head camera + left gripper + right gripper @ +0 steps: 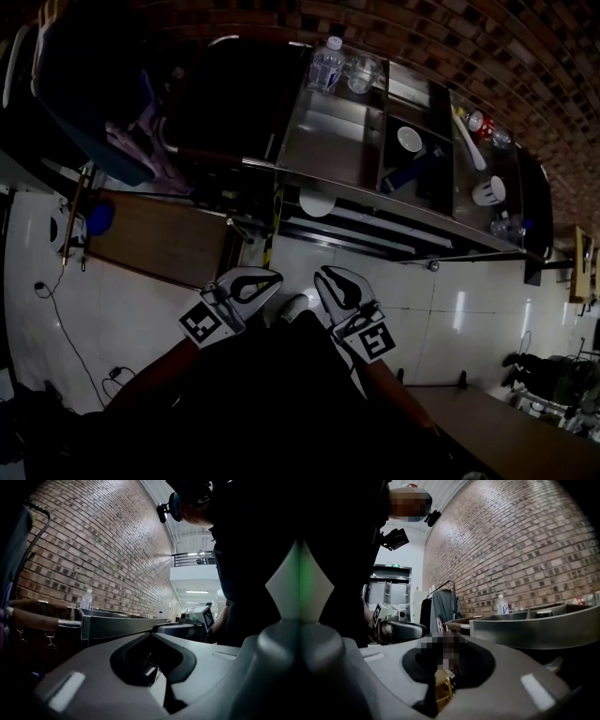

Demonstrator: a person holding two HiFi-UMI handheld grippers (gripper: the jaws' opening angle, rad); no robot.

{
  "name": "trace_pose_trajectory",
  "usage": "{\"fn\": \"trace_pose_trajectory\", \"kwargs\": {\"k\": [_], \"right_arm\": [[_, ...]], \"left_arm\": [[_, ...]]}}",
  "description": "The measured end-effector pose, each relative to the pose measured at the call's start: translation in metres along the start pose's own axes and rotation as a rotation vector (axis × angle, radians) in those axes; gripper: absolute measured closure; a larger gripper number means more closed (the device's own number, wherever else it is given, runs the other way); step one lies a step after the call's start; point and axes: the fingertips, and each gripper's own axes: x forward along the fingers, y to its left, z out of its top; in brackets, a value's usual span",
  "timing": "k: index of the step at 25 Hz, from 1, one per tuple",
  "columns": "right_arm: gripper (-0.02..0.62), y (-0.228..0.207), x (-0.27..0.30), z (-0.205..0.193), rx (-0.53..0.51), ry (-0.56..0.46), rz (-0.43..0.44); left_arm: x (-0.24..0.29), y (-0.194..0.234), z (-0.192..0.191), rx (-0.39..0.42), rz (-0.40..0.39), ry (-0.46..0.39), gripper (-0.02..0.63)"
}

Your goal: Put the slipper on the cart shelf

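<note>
Most of your view is dim. At the far left, dark garments (84, 89) blur into shadow above a brown wooden table (164, 239), and your own dark clothing fills the lower middle. Your left tongs (275, 279) reach out of it over the glossy white tiled floor (459, 309), their pale plastic jaws drawn together with nothing between them. A pale rounded thing (295, 305) peeks out between the two tools, too covered to identify. Your right tongs (324, 275) sit just beside it, jaws all but together and likewise empty. Beyond them the brushed-steel cart (328, 131) stands against a brick wall (450, 37), with a clear water bottle (326, 64) upright at one corner. In a shadowed compartment toward the cart's right lies a blue, elongated shape that looks like the slipper (412, 173), just beside a round white dish (409, 139). The slipper's sole and strap are too dark to make out. Further right, a white cup (489, 190) rests on the steel.
</note>
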Motion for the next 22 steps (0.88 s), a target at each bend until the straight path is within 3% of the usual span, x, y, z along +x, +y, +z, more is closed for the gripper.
{"fn": "trace_pose_trajectory", "kwargs": {"k": [3, 15, 22], "right_arm": [[0.595, 0.011, -0.002, 0.004, -0.04, 0.021, 0.01], [0.595, 0.037, -0.005, -0.009, -0.009, 0.013, 0.157], [0.595, 0.057, 0.015, -0.011, 0.01, 0.036, 0.197]], "left_arm": [[0.001, -0.005, -0.001, 0.013, -0.011, 0.002, 0.601], [0.001, -0.02, -0.004, 0.012, 0.054, 0.033, 0.601], [-0.032, -0.01, -0.004, 0.005, 0.086, 0.028, 0.601]]}}
